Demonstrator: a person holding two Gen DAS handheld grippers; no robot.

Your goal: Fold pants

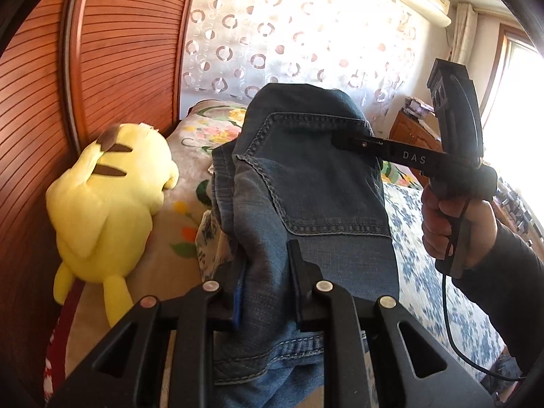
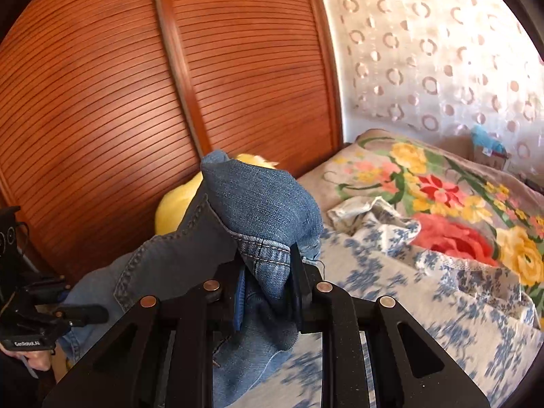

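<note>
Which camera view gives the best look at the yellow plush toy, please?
The left wrist view: the yellow plush toy lies in full sight on the bed beside the wooden slatted doors, its ears, back and legs visible. In the right wrist view only a blurred yellow patch shows behind the lifted jeans.

Both grippers' jaws — clamped on jeans

Blk tongs, silver rivets, dk sleeve

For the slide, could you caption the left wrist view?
Both grippers clamp blue jeans above the bed.
</note>
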